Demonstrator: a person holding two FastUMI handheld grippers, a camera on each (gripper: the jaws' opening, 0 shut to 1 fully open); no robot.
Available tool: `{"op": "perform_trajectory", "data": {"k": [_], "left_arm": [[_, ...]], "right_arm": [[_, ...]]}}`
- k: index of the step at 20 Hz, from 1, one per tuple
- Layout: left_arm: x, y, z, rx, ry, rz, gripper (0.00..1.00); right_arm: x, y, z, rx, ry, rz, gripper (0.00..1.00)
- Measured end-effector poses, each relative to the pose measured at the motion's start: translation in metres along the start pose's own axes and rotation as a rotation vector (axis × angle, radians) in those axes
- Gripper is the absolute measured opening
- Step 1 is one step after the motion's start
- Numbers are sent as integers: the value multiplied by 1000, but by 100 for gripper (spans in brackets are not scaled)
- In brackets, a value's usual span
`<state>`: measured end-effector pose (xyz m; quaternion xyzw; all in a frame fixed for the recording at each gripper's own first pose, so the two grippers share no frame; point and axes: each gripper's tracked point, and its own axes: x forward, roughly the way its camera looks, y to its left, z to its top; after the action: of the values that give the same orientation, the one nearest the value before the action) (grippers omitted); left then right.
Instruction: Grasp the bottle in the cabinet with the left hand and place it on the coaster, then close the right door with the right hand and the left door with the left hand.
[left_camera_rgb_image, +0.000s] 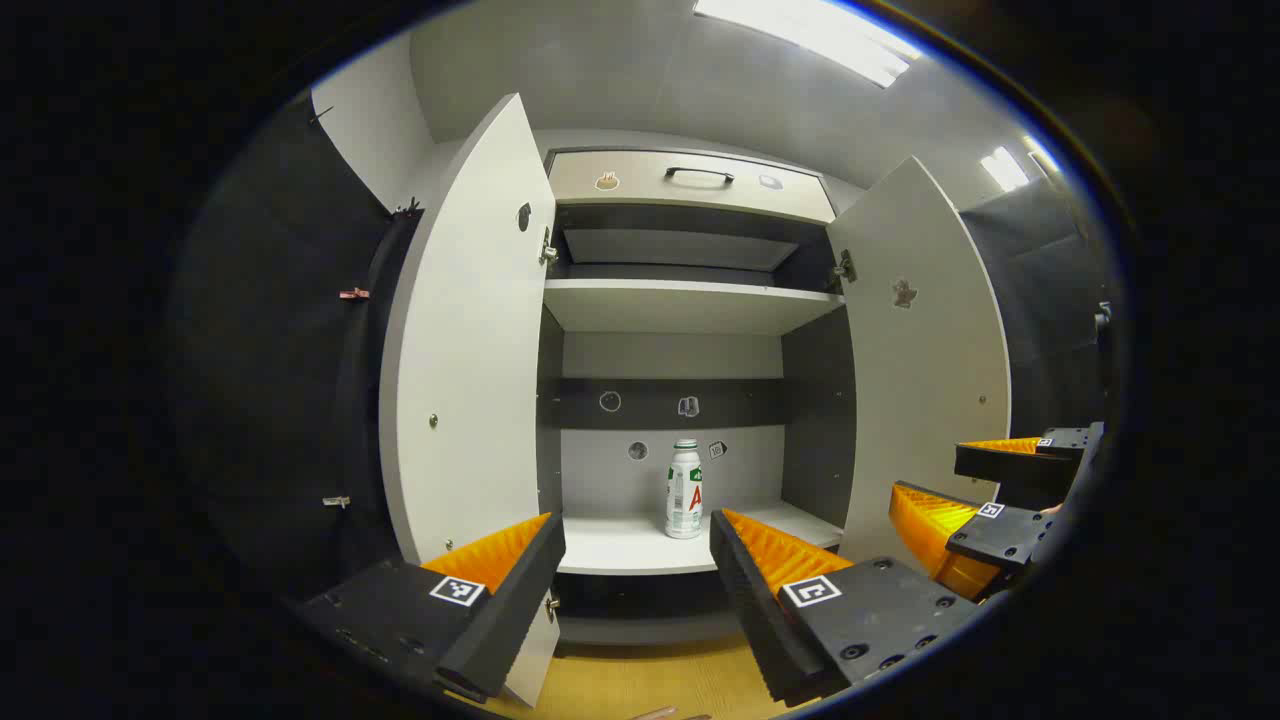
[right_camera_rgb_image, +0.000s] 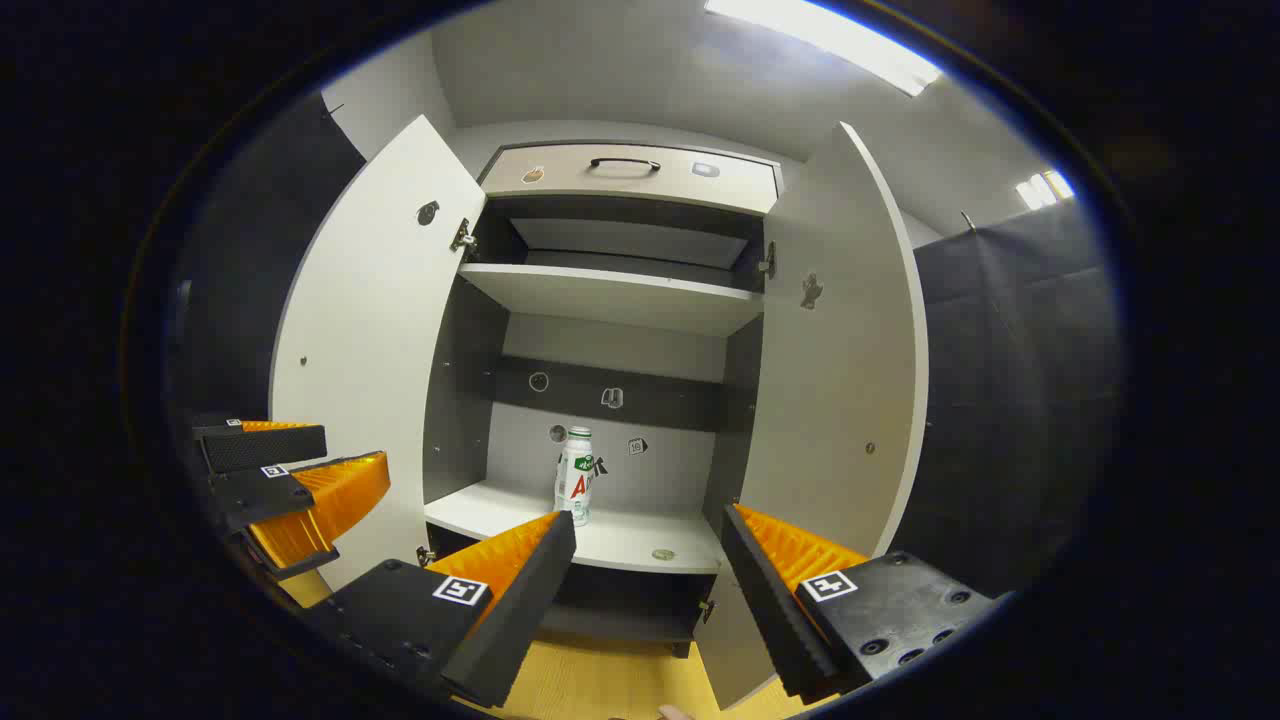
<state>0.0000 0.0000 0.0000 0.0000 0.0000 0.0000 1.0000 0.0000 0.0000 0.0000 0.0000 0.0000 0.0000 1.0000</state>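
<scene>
Two tools, both with fingers apart and empty: the left tool (left_camera_rgb_image: 635, 545) and the right tool (right_camera_rgb_image: 650, 540) face the cabinet (left_camera_rgb_image: 690, 180). Its two doors, left door (left_camera_rgb_image: 465, 340) and right door (left_camera_rgb_image: 925, 350), stand open. One bottle (left_camera_rgb_image: 684, 489) stands upright on the lower shelf (left_camera_rgb_image: 625, 545), toward the far wall.

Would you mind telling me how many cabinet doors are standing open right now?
2: the left door swung out on the cabinet's left side, and the right door swung out on its right. The bottle stands upright on the shelf between them.
</scene>
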Motion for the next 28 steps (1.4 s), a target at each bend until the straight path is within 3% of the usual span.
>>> {"op": "perform_trajectory", "data": {"k": [18, 24, 28], "left_arm": [[2, 3, -9, -4, 14, -39, 93], [23, -6, -11, -5, 22, -83, 92], [48, -13, -13, -18, 29, -73, 93]], "right_arm": [[-3, 4, -5, -31, 12, -38, 97], [-1, -1, -21, -63, 50, -59, 98], [16, -16, -24, -91, 45, -70, 97]]}}
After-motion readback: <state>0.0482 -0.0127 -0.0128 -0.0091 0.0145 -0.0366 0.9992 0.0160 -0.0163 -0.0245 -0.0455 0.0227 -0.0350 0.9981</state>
